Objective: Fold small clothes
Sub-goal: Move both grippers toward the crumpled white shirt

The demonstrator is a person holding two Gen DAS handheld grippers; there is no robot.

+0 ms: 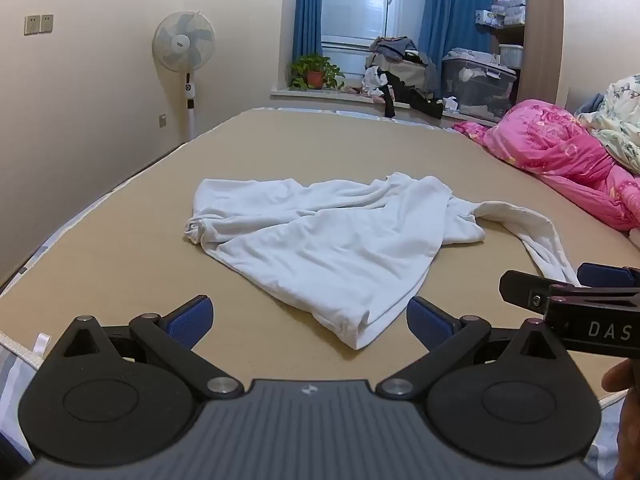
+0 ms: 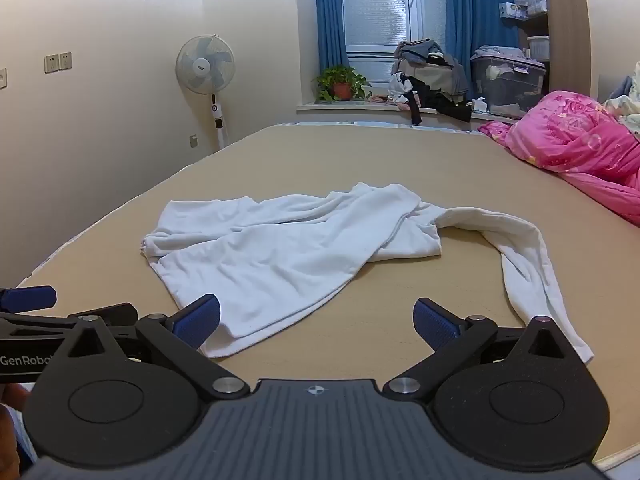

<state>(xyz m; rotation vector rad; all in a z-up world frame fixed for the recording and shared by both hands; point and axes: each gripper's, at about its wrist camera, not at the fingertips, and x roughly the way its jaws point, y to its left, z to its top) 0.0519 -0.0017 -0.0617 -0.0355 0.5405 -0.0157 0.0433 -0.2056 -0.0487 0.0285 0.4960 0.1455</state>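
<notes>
A crumpled white garment (image 1: pixel 320 240) (image 2: pixel 280 248) lies spread on the tan bed surface (image 1: pixel 120 240) (image 2: pixel 440 160), one long sleeve trailing to the right (image 2: pixel 528 264). My left gripper (image 1: pixel 308 320) hovers at the near edge, open, its blue pads either side of the garment's near corner and clear of it. My right gripper (image 2: pixel 316 324) is open too, just short of the garment's near hem, nothing between its fingers. The right gripper also shows at the right edge of the left wrist view (image 1: pixel 580 304), and the left gripper at the left edge of the right wrist view (image 2: pixel 28 304).
A pink quilt (image 1: pixel 560 160) (image 2: pixel 580 148) is heaped on the bed's right side. Beyond the bed stand a pedestal fan (image 1: pixel 184 52), a potted plant (image 1: pixel 316 72), piled clothes (image 1: pixel 400 76) and a storage box (image 1: pixel 476 84) on the window ledge.
</notes>
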